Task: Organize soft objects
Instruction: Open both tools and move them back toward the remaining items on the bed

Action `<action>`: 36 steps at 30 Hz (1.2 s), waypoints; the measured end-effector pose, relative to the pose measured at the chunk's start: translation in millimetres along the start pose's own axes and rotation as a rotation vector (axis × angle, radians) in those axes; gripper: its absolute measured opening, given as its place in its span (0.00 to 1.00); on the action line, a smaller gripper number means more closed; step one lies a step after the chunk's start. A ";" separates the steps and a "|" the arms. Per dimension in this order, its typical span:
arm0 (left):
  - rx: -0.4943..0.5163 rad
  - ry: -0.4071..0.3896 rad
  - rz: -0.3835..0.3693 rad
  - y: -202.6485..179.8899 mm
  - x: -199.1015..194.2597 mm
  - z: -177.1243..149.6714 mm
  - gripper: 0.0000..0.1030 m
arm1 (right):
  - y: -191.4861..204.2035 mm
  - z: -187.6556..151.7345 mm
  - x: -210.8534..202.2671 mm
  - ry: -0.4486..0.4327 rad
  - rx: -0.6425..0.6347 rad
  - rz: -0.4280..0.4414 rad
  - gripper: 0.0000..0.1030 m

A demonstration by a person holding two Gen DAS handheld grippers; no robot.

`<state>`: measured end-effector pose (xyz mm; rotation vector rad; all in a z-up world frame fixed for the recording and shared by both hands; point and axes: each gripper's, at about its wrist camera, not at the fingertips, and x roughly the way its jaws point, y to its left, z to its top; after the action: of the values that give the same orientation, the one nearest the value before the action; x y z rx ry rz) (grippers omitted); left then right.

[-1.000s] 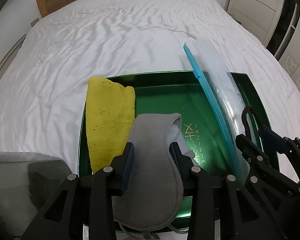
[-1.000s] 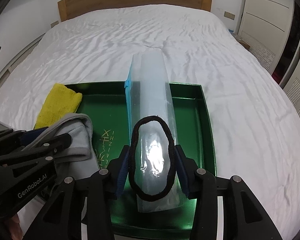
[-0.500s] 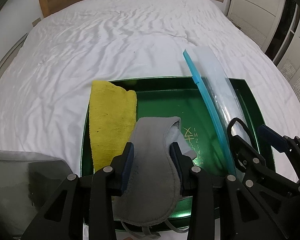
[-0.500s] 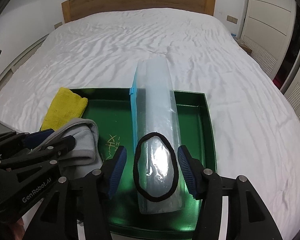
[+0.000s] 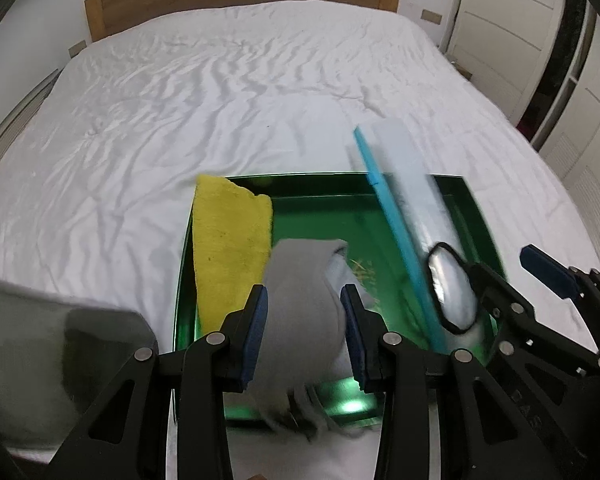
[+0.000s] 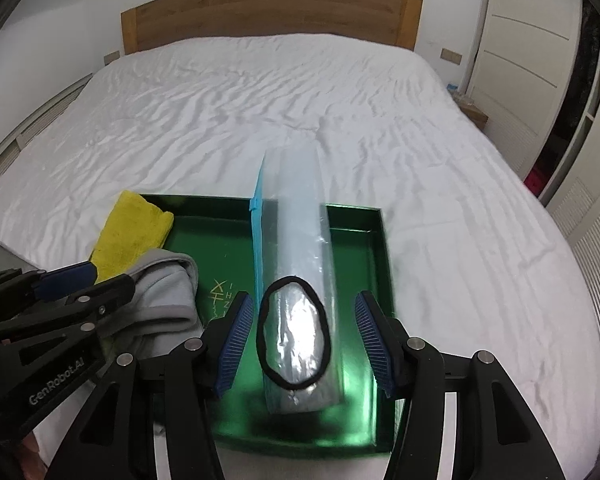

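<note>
A green tray [image 6: 356, 210] lies on the white bed. In its left part lies a yellow cloth [image 5: 228, 240]. My left gripper [image 5: 304, 332] is shut on a grey cloth [image 5: 300, 280], which hangs over the tray's near edge. A clear zip bag [image 6: 300, 220] with a blue zip strip [image 6: 258, 248] lies lengthwise in the tray's right half. A black hair tie [image 6: 291, 279] rests on the bag's near end. My right gripper [image 6: 305, 344] stands open on either side of the tie, and its blue pads [image 6: 236, 340] are clear of it.
The wrinkled white bedsheet [image 6: 260, 112] stretches to a wooden headboard [image 6: 268, 16]. White wardrobe doors [image 6: 532, 60] stand at the right. A grey surface [image 5: 40, 340] shows at the lower left of the left wrist view.
The right gripper's jaws have opened and let go of the hair tie, which now lies on the bag. Both grippers have lifted and drawn back a little. The left still grips the grey cloth.
</note>
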<state>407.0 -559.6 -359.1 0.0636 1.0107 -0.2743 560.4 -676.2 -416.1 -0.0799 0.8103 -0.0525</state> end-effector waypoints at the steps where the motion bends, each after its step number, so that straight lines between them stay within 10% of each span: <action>1: 0.004 -0.002 -0.009 -1.6 -5.2 -2.2 0.32 | 0.4 -2.1 -7.1 -0.004 -0.005 -0.006 0.52; 20: 0.007 -0.047 -0.111 76.1 -160.2 -80.7 0.35 | 71.9 -56.1 -185.2 -0.014 -0.010 -0.027 0.52; 36: -0.043 -0.004 0.149 293.3 -235.5 -167.7 0.38 | 228.7 -79.5 -299.4 -0.027 -0.003 0.124 0.52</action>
<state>225.6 -200.4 -271.5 0.0992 1.0020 -0.1165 300.4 -429.3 -275.6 -0.0334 0.7870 0.0671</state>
